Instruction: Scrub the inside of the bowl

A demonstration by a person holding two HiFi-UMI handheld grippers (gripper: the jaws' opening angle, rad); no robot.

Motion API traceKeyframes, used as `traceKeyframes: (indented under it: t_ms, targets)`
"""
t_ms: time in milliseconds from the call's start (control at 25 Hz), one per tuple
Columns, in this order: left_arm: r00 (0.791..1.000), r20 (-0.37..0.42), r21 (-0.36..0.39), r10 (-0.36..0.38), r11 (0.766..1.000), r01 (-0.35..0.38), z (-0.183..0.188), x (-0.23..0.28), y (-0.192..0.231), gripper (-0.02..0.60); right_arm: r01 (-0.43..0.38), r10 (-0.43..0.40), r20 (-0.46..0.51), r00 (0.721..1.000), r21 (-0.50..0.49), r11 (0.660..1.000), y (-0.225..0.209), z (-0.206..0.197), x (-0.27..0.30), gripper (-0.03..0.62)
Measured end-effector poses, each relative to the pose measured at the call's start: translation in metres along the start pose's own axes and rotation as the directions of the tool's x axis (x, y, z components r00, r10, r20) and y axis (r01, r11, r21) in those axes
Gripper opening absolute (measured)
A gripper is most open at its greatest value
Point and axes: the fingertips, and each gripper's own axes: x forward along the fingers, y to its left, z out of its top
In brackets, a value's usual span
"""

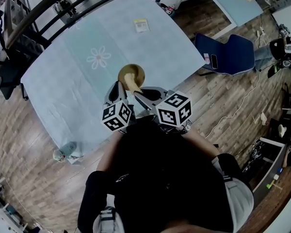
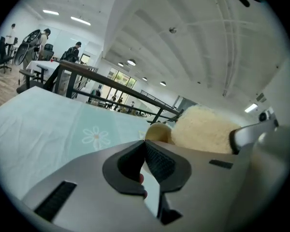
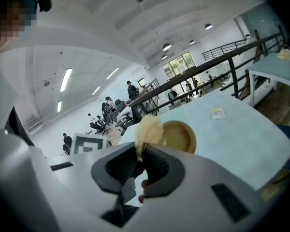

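Tablecloth (image 1: 82,76) under bowl (image 1: 131,73), mouth tilted nearward.

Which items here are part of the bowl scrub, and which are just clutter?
Job: wooden bowl, gripped by left tongs; cream scrub pad, clamped in right tongs.
Lying about: yellow card on the tablecloth; blue chair; phone on it.

One bowl (image 1: 131,73), one scrub pad (image 3: 149,129), two hand-held grippers (image 2: 145,145) (image 3: 138,152) (one per hand).
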Motion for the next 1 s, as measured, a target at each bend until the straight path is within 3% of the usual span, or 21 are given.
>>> traceKeyframes:
  t_ms: [200,520,840,1000]
  targets:
    - [0.99,-0.128,-0.127,0.057,0.989,-0.073,-0.043,0.023,0.048,0.017,0.013,-0.013,0.0,1.0,0.02,1.0,-0.001,-0.005,-0.001,0.043]
    - [0.942,-0.299,-0.263,0.149,0.937,-0.232,-0.121,0.043,0.104,0.017,0.046,-0.046,0.008,0.999,0.045,0.998,-0.011,-0.008,-0.007,0.043]
    - [0.912,-0.365,-0.341,0.187,0.885,-0.317,-0.159,0.048,0.134,0.017,0.052,-0.052,-0.004,0.999,0.063,0.997,-0.011,-0.013,-0.006,0.043]
    - [0.916,-0.357,-0.373,0.182,0.872,-0.318,-0.164,0.048,0.138,0.017,0.057,-0.057,-0.007,0.998,0.074,0.996,-0.013,-0.015,-0.006,0.043]
